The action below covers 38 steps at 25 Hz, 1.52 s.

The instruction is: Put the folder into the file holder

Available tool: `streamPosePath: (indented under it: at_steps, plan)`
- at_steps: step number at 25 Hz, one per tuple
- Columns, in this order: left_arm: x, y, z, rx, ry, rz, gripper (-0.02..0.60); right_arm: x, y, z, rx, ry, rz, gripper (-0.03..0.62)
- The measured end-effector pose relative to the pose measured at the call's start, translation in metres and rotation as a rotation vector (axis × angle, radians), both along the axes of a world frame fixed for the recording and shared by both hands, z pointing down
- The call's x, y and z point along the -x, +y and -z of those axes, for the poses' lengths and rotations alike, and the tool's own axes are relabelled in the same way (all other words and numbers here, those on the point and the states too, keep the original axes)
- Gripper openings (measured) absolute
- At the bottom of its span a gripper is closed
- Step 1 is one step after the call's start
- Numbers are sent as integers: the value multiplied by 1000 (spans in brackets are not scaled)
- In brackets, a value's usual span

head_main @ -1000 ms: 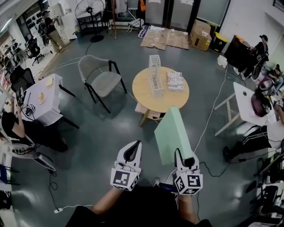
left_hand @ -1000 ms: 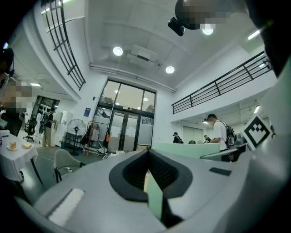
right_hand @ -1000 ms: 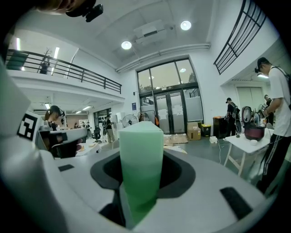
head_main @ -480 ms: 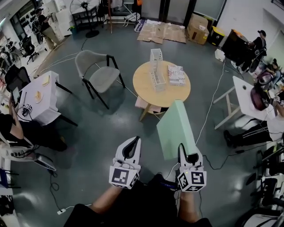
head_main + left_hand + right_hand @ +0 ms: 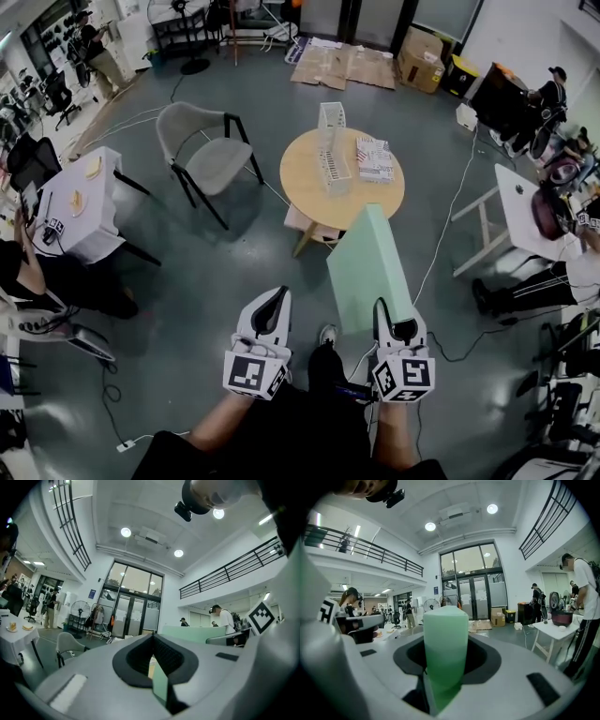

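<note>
green folder gripped, holder waits on table

the right gripper (image 5: 392, 330) is clamped on the lower corner of a pale green folder (image 5: 367, 270), jaws pressed on both faces w/ the folder standing up btw them. the folder hangs in the air over the grey floor (image 5: 216, 262), tilted fwd. in the head view its top edge meets the near rim of the round table (image 5: 305, 187). the white wire holder (image 5: 330, 150) stands on that table, well apart from the folder, w/ a stack of booklets (image 5: 373, 159) just beside it. the left gripper (image 5: 272, 307) is held next to the right one, jaws together, nothing btw them. a chair (image 5: 202, 155) stands left of the table.
</note>
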State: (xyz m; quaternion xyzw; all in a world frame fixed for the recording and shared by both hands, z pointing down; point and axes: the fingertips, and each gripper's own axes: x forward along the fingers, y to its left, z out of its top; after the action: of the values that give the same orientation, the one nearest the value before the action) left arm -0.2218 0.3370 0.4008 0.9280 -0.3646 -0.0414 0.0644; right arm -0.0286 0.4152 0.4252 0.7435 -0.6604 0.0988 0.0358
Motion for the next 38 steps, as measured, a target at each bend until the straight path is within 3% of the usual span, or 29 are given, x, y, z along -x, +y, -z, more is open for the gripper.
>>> streamPosePath:
  at_steps: [5,24,38]
  plan:
    - [-26,-28,3,-8,0,20,3,-25,-33,-6,7,-6,29,152]
    - [-183,-142,10,-18,-11,115,3,-167,-168,-9,11,-18,170,150]
    - [-223,-181,14,-25,-38,199,3,-212,-220,-8,-4,-49,230,150]
